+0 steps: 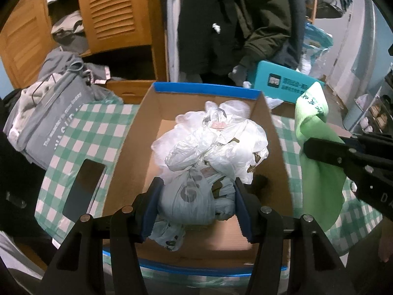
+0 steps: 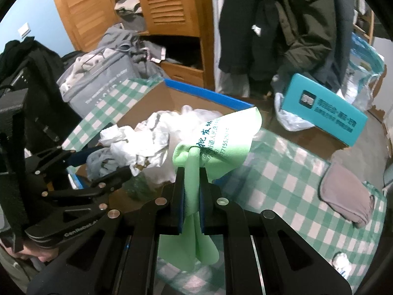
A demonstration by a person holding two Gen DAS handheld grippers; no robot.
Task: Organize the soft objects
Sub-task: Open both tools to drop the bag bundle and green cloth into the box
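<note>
A cardboard box (image 1: 137,132) with blue rims stands on a green checked cloth and holds a heap of white plastic bags (image 1: 216,142). My left gripper (image 1: 197,189) is inside the box, its jaws closed around a pale blue knotted plastic bag (image 1: 189,199). My right gripper (image 2: 191,172) is shut on a light green cloth (image 2: 221,135) with printed text and holds it up just right of the box. The green cloth (image 1: 316,147) also shows at the right of the left wrist view. The left gripper (image 2: 98,164) shows at the box's left side in the right wrist view.
A grey storage bag (image 1: 54,123) full of clothes stands left of the box. A dark phone (image 1: 83,191) lies on the checked cloth (image 2: 282,184). A teal box (image 2: 324,108) lies behind, a folded mauve cloth (image 2: 346,196) at right. Wooden wardrobe (image 1: 115,12) and hanging coats stand behind.
</note>
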